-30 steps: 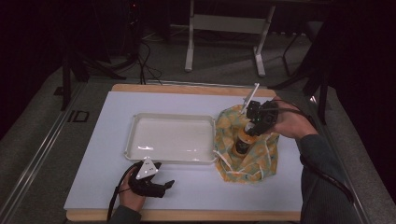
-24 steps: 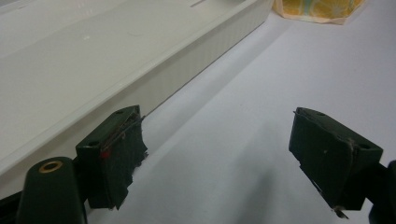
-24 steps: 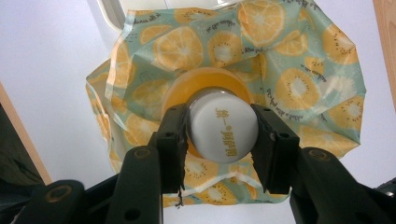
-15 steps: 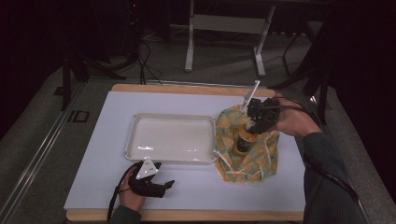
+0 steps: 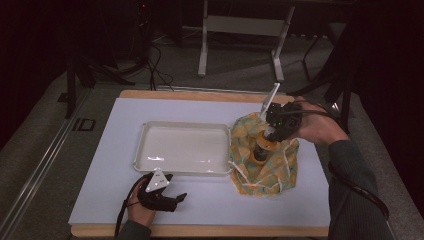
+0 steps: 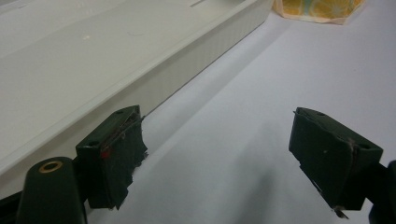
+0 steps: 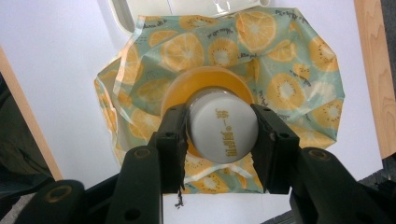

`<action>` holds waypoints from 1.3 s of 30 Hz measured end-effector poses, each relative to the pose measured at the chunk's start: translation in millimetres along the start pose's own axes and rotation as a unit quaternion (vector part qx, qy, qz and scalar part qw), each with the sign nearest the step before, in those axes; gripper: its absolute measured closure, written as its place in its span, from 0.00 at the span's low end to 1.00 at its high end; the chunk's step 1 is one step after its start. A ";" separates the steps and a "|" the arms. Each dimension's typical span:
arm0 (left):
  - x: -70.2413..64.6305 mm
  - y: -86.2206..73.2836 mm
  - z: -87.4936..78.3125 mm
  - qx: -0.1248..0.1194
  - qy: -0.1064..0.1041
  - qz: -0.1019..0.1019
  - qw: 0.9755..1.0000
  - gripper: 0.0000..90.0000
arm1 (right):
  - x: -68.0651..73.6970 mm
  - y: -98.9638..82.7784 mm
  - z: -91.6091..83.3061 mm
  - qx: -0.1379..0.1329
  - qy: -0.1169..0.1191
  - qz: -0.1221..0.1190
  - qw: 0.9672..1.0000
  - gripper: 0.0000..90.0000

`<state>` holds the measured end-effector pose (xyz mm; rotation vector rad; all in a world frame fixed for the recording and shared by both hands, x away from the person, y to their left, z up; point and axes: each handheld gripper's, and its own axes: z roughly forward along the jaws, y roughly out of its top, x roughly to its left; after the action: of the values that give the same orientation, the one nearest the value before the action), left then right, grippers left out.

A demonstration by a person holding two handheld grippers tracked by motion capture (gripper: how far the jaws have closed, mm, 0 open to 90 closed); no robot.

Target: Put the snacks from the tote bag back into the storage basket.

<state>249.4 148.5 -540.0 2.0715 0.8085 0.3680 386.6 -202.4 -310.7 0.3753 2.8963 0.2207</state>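
An orange bottle [image 5: 261,148] with a white cap [image 7: 224,130] stands upright inside an open bag [image 5: 265,167] printed with orange and kiwi slices, at the right of the white table. From above, my right gripper [image 5: 273,133] is shut on that cap; in the right gripper view its jaws [image 7: 218,116] press on both sides of it. The bag [image 7: 280,70] spreads out around the bottle's base. My left gripper [image 5: 176,199] rests on the table near the front edge, open with nothing between its fingers [image 6: 215,158].
A shallow white tray [image 5: 182,147] lies in the middle of the table, left of the bag; its long side wall [image 6: 201,51] runs just beside my left gripper. A wooden border frames the table. Stands and cables sit on the dark floor beyond.
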 end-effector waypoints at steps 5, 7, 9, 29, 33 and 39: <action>-0.1 0.0 0.0 0.000 0.000 -0.001 1.000 0.20 | 0.7 -1.6 -6.8 0.002 -0.002 0.000 1.000 0.65; -0.1 0.0 0.0 0.000 0.000 -0.001 1.000 0.20 | 0.4 -2.9 -8.6 0.001 -0.002 -0.001 1.000 0.65; 0.0 0.0 0.0 0.000 0.000 -0.001 1.000 0.20 | 0.7 -4.1 -10.3 0.002 -0.003 -0.001 1.000 0.65; 0.0 0.0 0.1 0.000 0.000 -0.001 1.000 0.20 | 13.4 -9.2 -26.7 -0.019 -0.007 -0.020 1.000 0.65; 0.0 0.0 0.1 0.000 0.000 -0.001 1.000 0.20 | 15.4 -9.8 -29.3 -0.025 0.000 -0.020 0.999 0.65; -0.1 0.0 0.3 0.000 0.000 -0.001 1.000 0.20 | 18.7 -7.9 -32.5 -0.024 0.002 -0.028 0.999 0.65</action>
<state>249.5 148.3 -540.1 2.0710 0.8112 0.3671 359.7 -208.9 -284.3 0.2863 2.8941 0.2809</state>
